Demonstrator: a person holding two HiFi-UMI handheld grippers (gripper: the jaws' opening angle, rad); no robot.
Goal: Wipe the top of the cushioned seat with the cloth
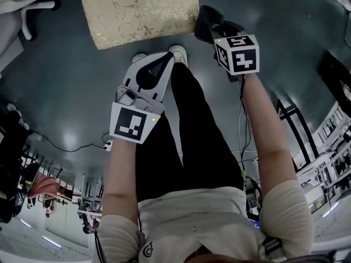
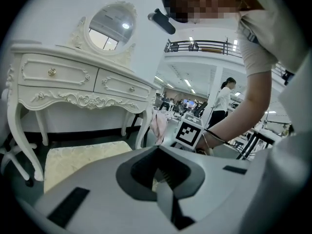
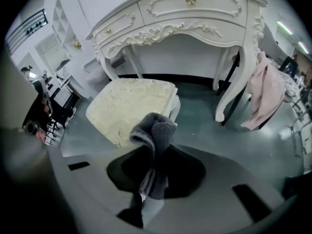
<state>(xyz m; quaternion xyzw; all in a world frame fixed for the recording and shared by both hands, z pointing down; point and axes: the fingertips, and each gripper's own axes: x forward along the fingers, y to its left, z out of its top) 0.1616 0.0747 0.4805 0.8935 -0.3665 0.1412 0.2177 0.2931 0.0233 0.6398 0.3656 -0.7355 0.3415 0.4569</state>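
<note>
The right claw [image 3: 147,198] is clamped on a grey cloth [image 3: 155,135], which stands bunched up out of its jaws. From the head view, the cloth hangs just beside the seat [image 3: 127,104], at 3 o'clock of it. The left claw [image 2: 164,188] is closed on nothing, at 6 o'clock of the seat. A white table [image 3: 185,13] stands beyond the seat at 12 o'clock, with a pink garment [image 3: 265,94] by its leg.
</note>
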